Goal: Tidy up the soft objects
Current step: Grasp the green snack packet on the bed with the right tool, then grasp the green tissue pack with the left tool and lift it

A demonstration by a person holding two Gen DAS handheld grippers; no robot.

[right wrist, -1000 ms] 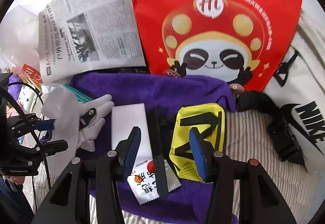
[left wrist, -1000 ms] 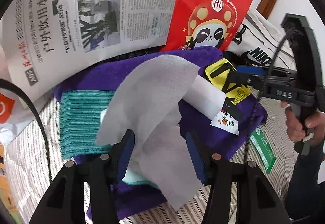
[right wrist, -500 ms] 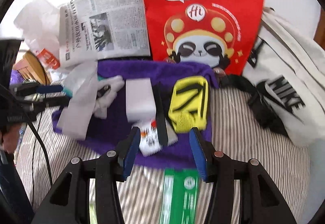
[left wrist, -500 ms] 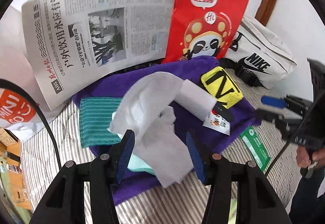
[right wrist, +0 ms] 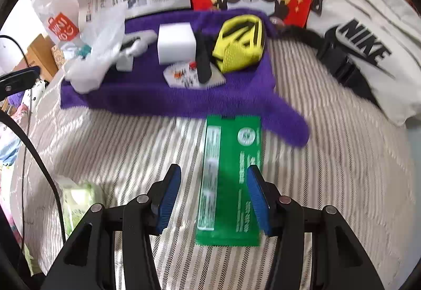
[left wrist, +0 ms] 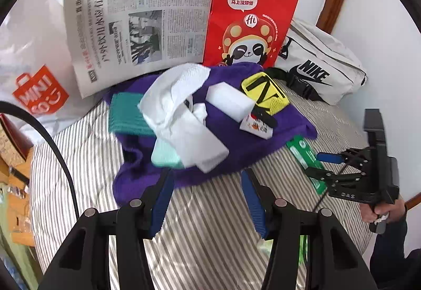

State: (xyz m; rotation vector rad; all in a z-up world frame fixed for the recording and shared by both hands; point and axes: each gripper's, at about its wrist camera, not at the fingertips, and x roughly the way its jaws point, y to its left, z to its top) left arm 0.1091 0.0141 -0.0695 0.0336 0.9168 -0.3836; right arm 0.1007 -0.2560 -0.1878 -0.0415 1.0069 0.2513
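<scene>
A purple towel (left wrist: pixel 263 142) lies on the striped bedcover (left wrist: pixel 210 224). On it sit a crumpled white tissue (left wrist: pixel 179 111), a teal cloth (left wrist: pixel 123 116), a mint sponge (left wrist: pixel 165 155), a white foam block (left wrist: pixel 229 101), a yellow pouch (left wrist: pixel 264 92) and a snack packet (left wrist: pixel 256 128). My left gripper (left wrist: pixel 208 200) hangs open and empty just in front of the towel's near edge. My right gripper (right wrist: pixel 213 198) is open low over a flat green packet (right wrist: pixel 234 145), which lies under the gap between its fingers. The towel (right wrist: pixel 158 100) is beyond it.
A newspaper (left wrist: pixel 136 24), a red paper bag (left wrist: pixel 247 19) and a white Nike bag (left wrist: pixel 321 66) lean along the wall behind. A white plastic bag (left wrist: pixel 39 90) and wooden furniture (left wrist: pixel 15 166) are at the left. A green tissue pack (right wrist: pixel 79 200) lies near the right gripper.
The left gripper drew back from the white tissue, which stays on the towel. The right gripper pulled back from the yellow pouch and sank over the green packet.
</scene>
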